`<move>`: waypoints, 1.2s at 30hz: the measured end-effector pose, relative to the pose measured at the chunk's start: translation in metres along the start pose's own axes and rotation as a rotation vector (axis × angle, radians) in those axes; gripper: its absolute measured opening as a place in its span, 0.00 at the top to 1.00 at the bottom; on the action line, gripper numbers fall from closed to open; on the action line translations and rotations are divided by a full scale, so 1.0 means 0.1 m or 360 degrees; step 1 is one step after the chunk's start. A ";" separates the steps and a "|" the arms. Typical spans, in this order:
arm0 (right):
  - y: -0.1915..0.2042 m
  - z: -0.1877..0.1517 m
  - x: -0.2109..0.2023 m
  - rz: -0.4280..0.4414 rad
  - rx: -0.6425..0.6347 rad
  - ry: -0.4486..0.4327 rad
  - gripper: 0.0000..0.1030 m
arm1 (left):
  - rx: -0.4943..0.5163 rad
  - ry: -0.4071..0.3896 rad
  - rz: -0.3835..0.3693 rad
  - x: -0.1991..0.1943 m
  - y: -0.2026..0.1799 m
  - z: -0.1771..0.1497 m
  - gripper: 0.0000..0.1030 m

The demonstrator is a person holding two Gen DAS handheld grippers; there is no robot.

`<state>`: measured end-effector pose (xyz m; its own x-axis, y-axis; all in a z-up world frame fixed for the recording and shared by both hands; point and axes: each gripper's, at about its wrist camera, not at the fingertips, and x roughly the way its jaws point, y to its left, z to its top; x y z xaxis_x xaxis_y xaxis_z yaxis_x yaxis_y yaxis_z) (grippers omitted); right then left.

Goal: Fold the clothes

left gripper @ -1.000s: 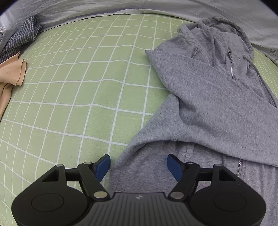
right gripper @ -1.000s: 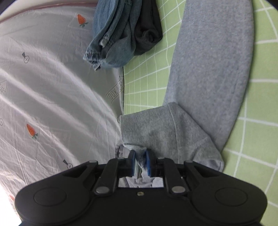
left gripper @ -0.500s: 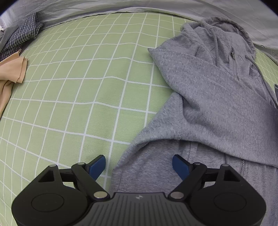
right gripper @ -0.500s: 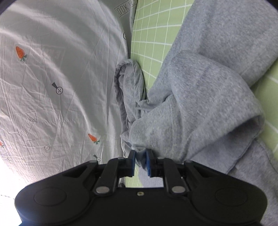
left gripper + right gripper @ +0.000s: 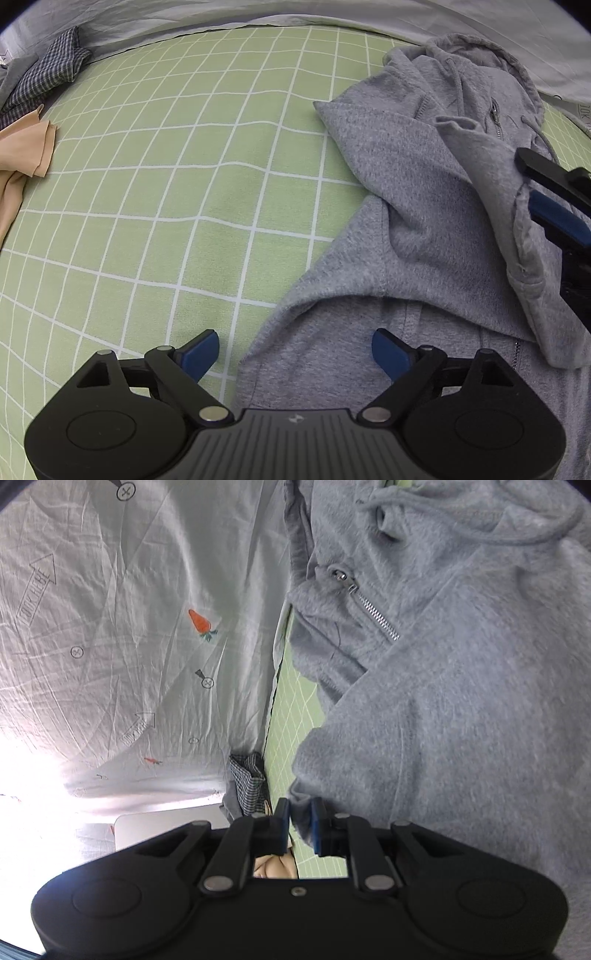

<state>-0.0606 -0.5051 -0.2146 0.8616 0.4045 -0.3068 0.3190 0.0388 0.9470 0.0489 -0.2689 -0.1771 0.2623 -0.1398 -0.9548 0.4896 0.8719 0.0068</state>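
**Right gripper pinches hoodie cuff while left hovers open**

A grey zip hoodie (image 5: 417,206) lies on the right part of a green checked sheet (image 5: 177,192), its hood toward the far edge and one sleeve folded across the chest. The left gripper (image 5: 295,350) hovers low over the garment's lower left edge with its blue pads spread wide, gripping nothing. The right gripper (image 5: 300,823) has its pads drawn close together on a fold of the hoodie's grey sleeve fabric; in the left wrist view it enters from the right edge (image 5: 554,210), holding the sleeve above the hoodie's body. Beyond the sheet lies a pale grey cloth (image 5: 129,627) printed with carrots and arrows. A checked garment (image 5: 48,77) and a tan garment (image 5: 22,147) sit at the sheet's far left.
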 end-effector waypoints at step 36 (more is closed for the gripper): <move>0.16 0.11 -1.20 -0.0973 -0.0784 -0.0580 0.73 | 0.0122 -0.0266 0.0065 -0.24 -0.47 0.33 0.17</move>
<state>-0.1549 -0.5629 -0.1631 0.6943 -0.1311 -0.7076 0.6328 0.5794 0.5136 0.0470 -0.3225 -0.1448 0.4147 -0.1870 -0.8906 0.5361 0.8410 0.0731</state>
